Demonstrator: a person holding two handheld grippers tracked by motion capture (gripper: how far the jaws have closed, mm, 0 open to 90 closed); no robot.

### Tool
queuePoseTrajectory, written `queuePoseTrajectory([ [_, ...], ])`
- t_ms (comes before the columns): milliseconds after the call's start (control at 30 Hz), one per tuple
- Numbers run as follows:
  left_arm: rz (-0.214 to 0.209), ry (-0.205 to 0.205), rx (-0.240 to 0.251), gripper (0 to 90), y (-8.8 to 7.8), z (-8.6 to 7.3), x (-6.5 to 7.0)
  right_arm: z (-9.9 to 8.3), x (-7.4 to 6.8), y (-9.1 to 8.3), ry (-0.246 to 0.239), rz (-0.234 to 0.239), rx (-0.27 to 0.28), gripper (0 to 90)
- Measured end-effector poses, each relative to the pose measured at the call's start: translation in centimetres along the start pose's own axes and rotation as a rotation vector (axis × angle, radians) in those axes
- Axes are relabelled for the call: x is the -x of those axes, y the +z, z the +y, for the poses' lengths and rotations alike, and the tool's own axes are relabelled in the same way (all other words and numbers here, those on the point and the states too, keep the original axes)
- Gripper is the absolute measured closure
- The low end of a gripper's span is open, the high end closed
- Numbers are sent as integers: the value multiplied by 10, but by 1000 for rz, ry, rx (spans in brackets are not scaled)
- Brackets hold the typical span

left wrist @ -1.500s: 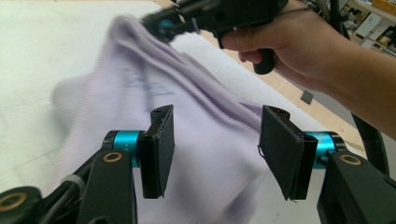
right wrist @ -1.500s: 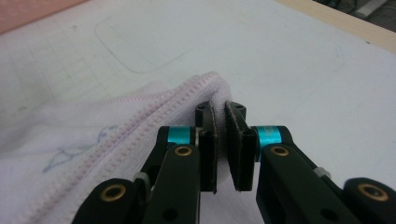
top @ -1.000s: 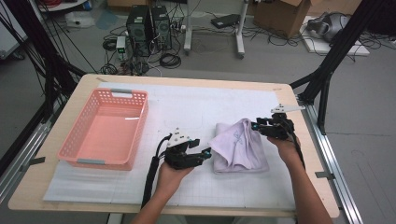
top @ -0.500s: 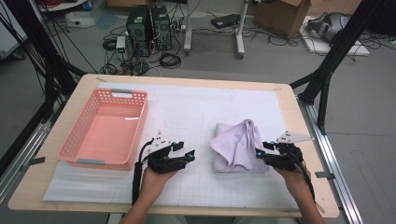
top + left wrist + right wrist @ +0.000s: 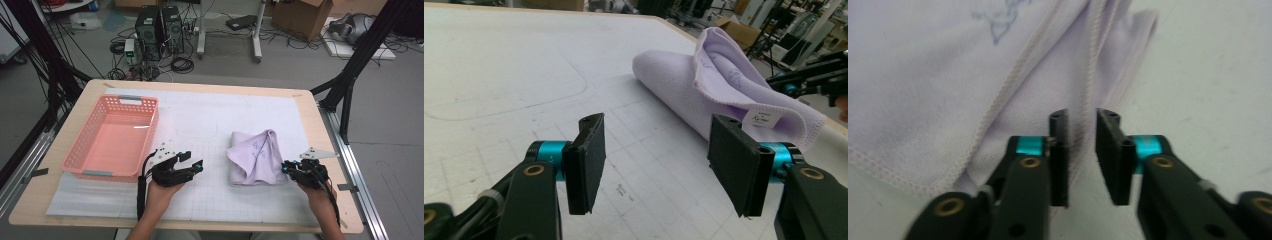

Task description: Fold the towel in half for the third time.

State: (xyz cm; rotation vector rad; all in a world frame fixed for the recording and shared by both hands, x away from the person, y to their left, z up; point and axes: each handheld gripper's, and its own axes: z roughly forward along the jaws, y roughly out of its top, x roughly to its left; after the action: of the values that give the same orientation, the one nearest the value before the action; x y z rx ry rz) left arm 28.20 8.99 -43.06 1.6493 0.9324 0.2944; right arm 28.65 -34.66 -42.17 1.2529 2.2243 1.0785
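A folded lilac cloth lies on the white mat, right of centre. My right gripper sits at its near right corner. In the right gripper view the right gripper has a hemmed edge of the cloth running into the narrow gap between its jaws; the jaws have just been closing and a slit still shows between the pads. My left gripper rests open on the mat left of the cloth. In the left gripper view the left gripper has nothing between its pads and faces the cloth.
A pink plastic basket stands at the left of the table. The white gridded mat covers most of the tabletop. Cables, computer cases and boxes lie on the floor beyond the far edge.
Both hands have drawn back toward the near edge. The right gripper went from the cloth's far right side to its near right corner and its jaws narrowed. The left gripper shifted left.
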Motion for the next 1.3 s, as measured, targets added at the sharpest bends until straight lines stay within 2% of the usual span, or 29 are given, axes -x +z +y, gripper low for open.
queuePoseTrajectory([
  [100,7,-2,-1,406,0,-1,-2,6,-4,-13,19,25,77,690],
  [167,8,0,-5,406,0,-2,-2,9,-9,-16,13,55,99,691],
  [267,5,1,-8,406,1,-3,-1,12,-17,-9,2,93,88,680],
  [333,7,4,-12,406,2,-3,-1,12,-22,1,15,120,70,636],
  [367,5,2,-14,407,2,-4,-1,12,-24,6,10,111,58,611],
  [433,8,4,-16,407,3,-4,0,13,-26,16,3,101,27,642],
  [467,6,2,-18,407,3,-4,0,13,-25,21,10,98,14,719],
  [500,7,5,-20,408,3,-5,0,12,-24,24,15,104,-3,858],
  [533,6,3,-22,409,3,-5,0,11,-24,26,-9,82,-19,869],
  [567,6,7,-24,409,3,-5,0,10,-22,25,-21,38,-33,875],
  [667,7,5,-22,410,3,-5,1,7,-12,18,-14,-67,-65,876],
  [767,8,6,-22,410,3,-5,0,1,-5,11,23,-99,-89,866],
  [867,9,6,-20,410,3,-5,-1,2,-4,1,43,-73,-39,764],
  [900,10,7,-19,410,3,-5,0,3,-4,-2,58,-50,-9,692],
  [933,10,7,-20,410,3,-5,0,3,-4,-2,78,-11,18,665],
  [967,9,6,-19,410,4,-5,0,3,-4,-1,83,7,20,633],
  [1000,10,6,-20,410,4,-5,0,2,-5,3,85,1,7,610],
  [1067,9,5,-19,410,4,-5,0,-3,-4,12,72,-3,-37,726],
  [1100,9,4,-19,410,4,-5,0,-5,-1,14,69,-17,-53,743],
  [1133,8,5,-18,410,3,-5,0,-5,2,13,94,-19,-60,762],
  [1200,6,2,-16,410,3,-5,0,-4,4,8,98,-48,-84,698],
  [1233,9,4,-18,410,3,-5,-1,-2,4,5,93,-63,-73,659],
  [1300,8,0,-17,410,3,-5,-1,3,1,1,78,-54,-16,617],
])
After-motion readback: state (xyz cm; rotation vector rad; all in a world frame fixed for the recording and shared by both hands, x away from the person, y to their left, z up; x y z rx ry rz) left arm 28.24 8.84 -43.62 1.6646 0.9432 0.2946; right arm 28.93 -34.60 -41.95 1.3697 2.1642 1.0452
